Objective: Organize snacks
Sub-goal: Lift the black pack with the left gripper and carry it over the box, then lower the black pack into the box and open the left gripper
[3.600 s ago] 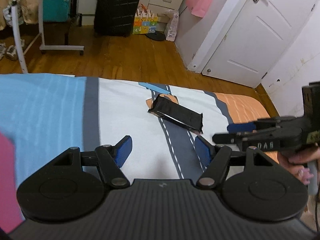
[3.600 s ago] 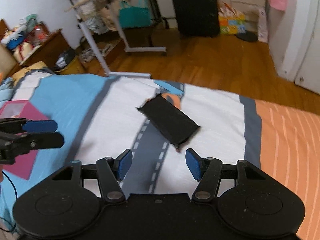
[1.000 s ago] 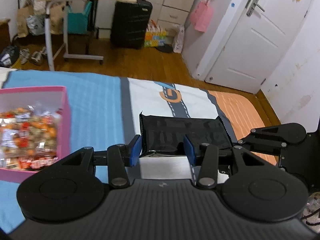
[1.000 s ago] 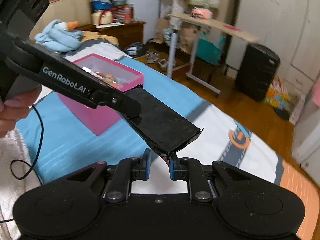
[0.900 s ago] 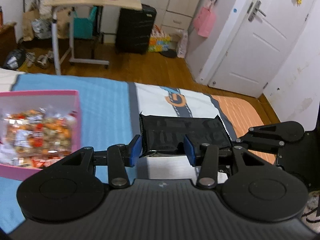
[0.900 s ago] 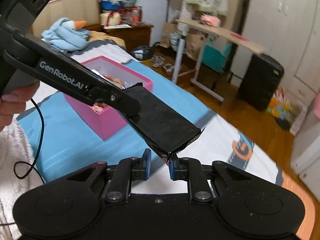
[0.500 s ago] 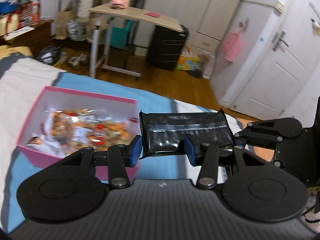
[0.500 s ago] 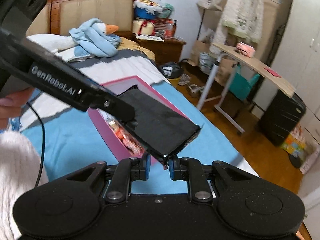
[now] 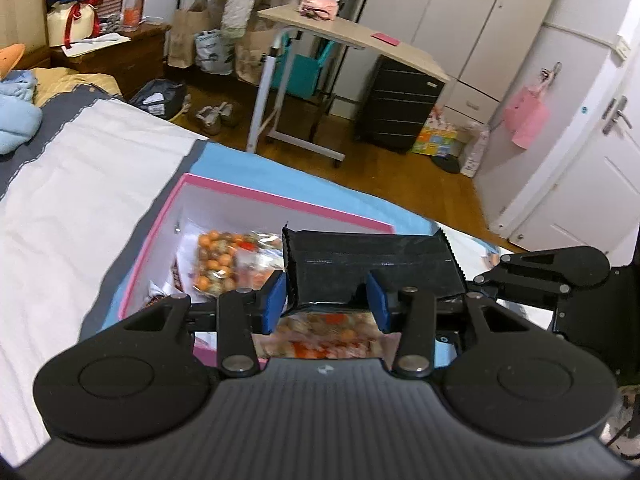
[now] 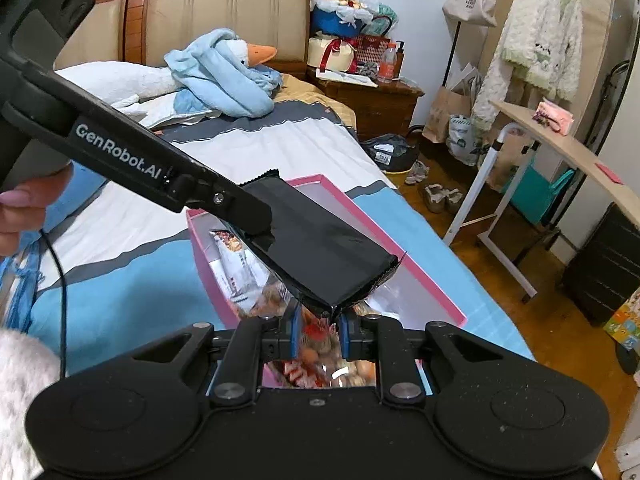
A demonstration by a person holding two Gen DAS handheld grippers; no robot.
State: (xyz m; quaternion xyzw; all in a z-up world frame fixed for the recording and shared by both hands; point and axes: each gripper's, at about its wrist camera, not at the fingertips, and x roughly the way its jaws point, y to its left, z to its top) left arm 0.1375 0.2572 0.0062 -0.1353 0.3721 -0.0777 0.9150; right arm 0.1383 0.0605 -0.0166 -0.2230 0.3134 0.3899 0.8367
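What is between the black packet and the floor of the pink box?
Snack bags lie there, under the black packet inside the pink box; both wrist views show it.

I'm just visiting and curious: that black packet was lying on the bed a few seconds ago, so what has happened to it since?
Both grippers closed on the black packet, the left gripper at one end and the right gripper at the other, lifted it off the bed and carried it sideways until it hangs over the pink box of snacks. The grip is unchanged over the last second.
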